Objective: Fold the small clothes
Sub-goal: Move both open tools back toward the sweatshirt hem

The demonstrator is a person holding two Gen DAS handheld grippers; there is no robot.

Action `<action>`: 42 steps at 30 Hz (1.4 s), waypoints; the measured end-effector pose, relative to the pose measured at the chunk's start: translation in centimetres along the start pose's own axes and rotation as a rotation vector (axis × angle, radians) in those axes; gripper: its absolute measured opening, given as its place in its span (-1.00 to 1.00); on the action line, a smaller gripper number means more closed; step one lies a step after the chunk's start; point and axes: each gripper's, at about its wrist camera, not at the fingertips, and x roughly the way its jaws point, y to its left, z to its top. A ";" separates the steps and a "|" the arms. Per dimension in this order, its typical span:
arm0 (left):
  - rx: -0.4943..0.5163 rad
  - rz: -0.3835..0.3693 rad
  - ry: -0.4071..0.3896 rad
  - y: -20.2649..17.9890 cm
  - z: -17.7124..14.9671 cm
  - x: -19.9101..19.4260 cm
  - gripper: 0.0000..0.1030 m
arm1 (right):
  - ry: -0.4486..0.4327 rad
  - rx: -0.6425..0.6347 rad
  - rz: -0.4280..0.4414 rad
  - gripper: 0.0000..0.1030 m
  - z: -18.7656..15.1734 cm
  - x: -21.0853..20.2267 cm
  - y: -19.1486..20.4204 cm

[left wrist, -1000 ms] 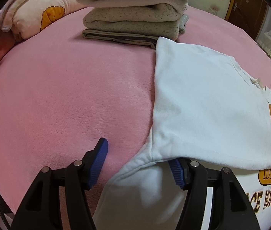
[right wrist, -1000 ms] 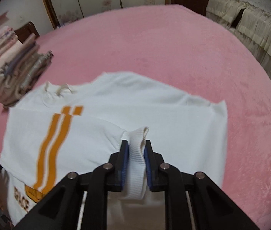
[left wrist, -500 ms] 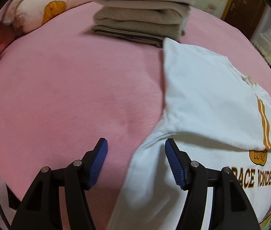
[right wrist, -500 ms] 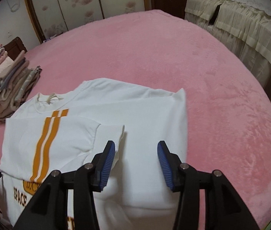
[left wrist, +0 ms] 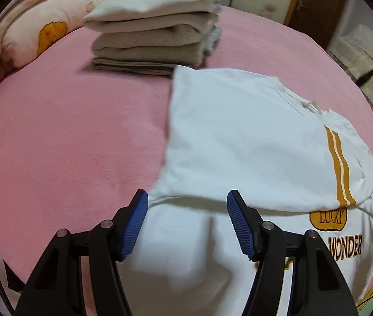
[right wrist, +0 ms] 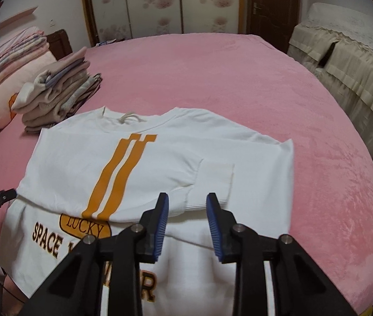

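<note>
White sweatshirt (right wrist: 160, 158) lies flat on the pink bedspread (right wrist: 239, 79), centre to lower left of the right wrist view, both sleeves folded across the chest; orange double stripe and "LUCKY" badge face up. Right gripper (right wrist: 187, 208) hangs above the folded cuff (right wrist: 215, 179) at lower centre, jaws slightly apart and just narrowed after releasing, nothing between the pads. Left gripper (left wrist: 187, 208) at lower centre of the left wrist view, jaws wide apart over the sweatshirt's folded left edge, no cloth pinched. Stack of folded clothes (left wrist: 154, 31) sits top centre, touching the sweatshirt's far corner. Pillow (left wrist: 41, 23) upper left.
</note>
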 end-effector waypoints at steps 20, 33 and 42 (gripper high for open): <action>0.125 0.037 0.023 -6.8 -0.2 3.8 0.19 | 0.046 0.020 -0.010 -0.50 0.0 5.2 1.5; 0.127 0.029 0.039 -6.5 -0.1 3.9 0.26 | 0.077 0.099 0.030 -0.60 -2.2 3.9 -1.0; 0.124 -0.074 -0.025 -5.7 0.0 -3.1 0.41 | -0.058 0.077 0.058 -0.55 -1.4 -4.9 -0.6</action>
